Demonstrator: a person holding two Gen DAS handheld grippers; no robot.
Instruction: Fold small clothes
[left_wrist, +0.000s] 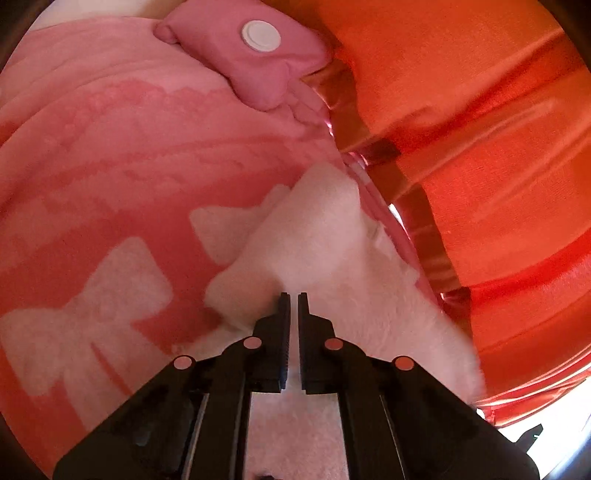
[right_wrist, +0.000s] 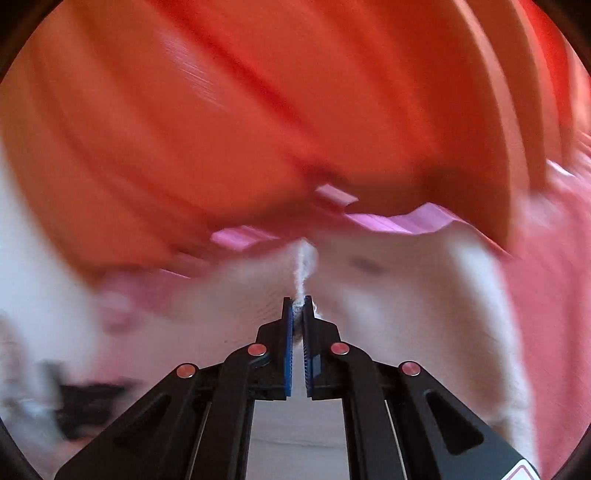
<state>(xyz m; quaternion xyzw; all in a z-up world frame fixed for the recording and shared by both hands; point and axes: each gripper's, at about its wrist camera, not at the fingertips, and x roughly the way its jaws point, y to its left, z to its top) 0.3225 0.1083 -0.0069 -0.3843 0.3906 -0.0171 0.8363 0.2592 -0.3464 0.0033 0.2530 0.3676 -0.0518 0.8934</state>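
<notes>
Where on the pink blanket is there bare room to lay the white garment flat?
Free: the pink blanket left of the white garment, below the small pink pillow. Crowded: the right side, where the garment butts against the orange bedding. The right wrist view is too blurred to judge.

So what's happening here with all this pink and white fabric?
A person is folding a small white fluffy garment with two handheld grippers. The right gripper is pinching a bunched bit of it between its closed fingers. The left gripper is nearly closed right at the garment; whether it actually grips the cloth is hard to tell. The garment lies on a pink blanket with pale bow patterns, beside orange curtain-like fabric.
</notes>
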